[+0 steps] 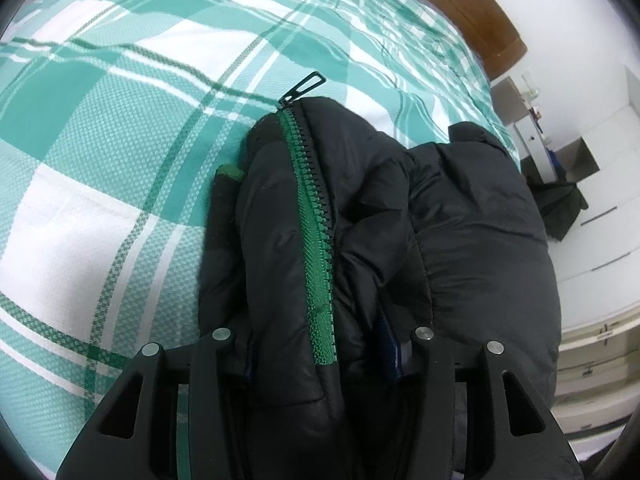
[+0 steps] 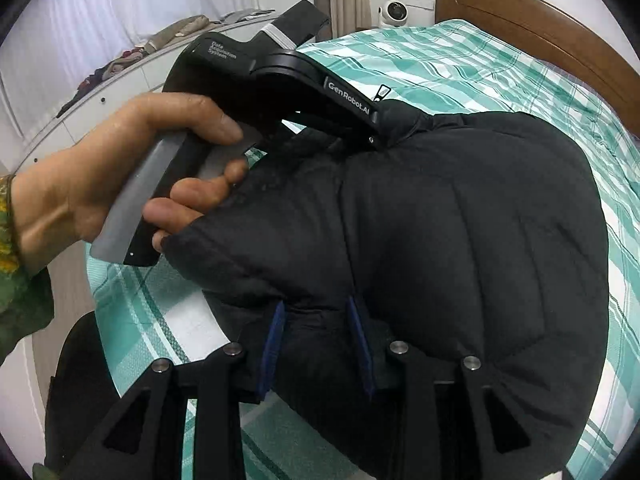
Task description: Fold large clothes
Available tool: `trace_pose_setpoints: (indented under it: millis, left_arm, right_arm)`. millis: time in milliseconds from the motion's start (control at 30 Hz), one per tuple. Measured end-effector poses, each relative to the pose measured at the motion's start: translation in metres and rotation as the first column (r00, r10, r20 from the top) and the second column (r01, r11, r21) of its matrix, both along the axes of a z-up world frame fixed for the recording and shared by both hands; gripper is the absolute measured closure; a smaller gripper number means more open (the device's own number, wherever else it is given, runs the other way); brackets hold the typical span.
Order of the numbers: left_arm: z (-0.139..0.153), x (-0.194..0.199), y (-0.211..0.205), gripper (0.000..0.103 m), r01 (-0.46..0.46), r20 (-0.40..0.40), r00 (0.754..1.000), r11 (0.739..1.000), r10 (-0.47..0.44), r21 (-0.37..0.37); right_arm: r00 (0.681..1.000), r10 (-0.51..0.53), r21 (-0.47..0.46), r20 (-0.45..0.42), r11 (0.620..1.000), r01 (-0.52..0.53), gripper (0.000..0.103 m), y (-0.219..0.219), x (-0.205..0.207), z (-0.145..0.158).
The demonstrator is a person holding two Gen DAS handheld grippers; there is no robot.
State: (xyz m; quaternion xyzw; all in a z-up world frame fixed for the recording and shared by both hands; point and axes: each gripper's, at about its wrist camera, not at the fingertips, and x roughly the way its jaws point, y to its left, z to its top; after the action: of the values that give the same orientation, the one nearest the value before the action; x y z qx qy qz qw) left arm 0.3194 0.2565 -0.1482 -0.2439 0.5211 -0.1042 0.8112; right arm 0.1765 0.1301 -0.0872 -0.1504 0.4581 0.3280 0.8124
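Because the black quilted puffer jacket (image 2: 460, 216) is bulky, soft and slick-shelled, it will likely spring open and slide unless pinched deep at a seam or by its green zipper (image 1: 316, 216). It lies bunched on the bed with the teal-and-white checked cover (image 1: 120, 140). The left gripper (image 1: 324, 344) pinches the zipper edge; the right gripper (image 2: 316, 344) grips the padded fold opposite.
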Motion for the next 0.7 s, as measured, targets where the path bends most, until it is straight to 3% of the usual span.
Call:
trace_pose_setpoints:
  millis: [67,133,200,267,333,367,500,700]
  left_arm:
    - [0.013,-0.004,-0.004,0.050,0.012,0.025,1.000,0.999,-0.013,0.043]
    - [0.033,-0.011,-0.006,0.037,0.005,0.045,0.999,0.995,-0.009,0.104]
    - [0.055,-0.020,-0.004,0.032,0.003,0.076,0.997,0.989,-0.014,0.149]
    - [0.078,-0.033,0.003,0.029,0.024,0.131,0.991,0.991,-0.042,0.131]
    - [0.093,-0.045,0.013,0.008,0.069,0.169,0.982,0.995,-0.080,0.071]
    - [0.100,-0.051,0.018,0.006,0.101,0.184,0.977,0.994,-0.105,0.029]
    - [0.091,-0.046,0.017,0.004,0.230,0.086,0.972,0.961,-0.219,-0.152]
    - [0.072,-0.037,-0.013,0.005,0.201,-0.034,0.979,0.979,-0.202,-0.032]
  right_arm:
    - [1.000,0.003,0.050,-0.026,0.999,-0.002,0.063,-0.010,-0.007,0.017]
    - [1.000,0.000,0.135,-0.014,0.991,0.002,0.032,-0.032,-0.022,0.044]
    - [0.999,-0.020,0.220,0.035,0.975,0.012,0.026,-0.063,-0.041,0.070]
    - [0.997,-0.034,0.257,0.067,0.966,0.015,0.026,-0.087,-0.058,0.085]
    - [0.993,-0.056,0.275,0.107,0.961,0.025,0.026,-0.115,-0.075,0.095]
    - [0.989,-0.076,0.274,0.127,0.961,0.039,0.025,-0.127,-0.082,0.096]
    - [0.984,-0.129,0.279,0.124,0.956,0.090,0.025,-0.157,-0.090,0.088]
    - [0.984,-0.173,0.305,0.034,0.940,0.154,0.025,-0.163,-0.087,0.069]
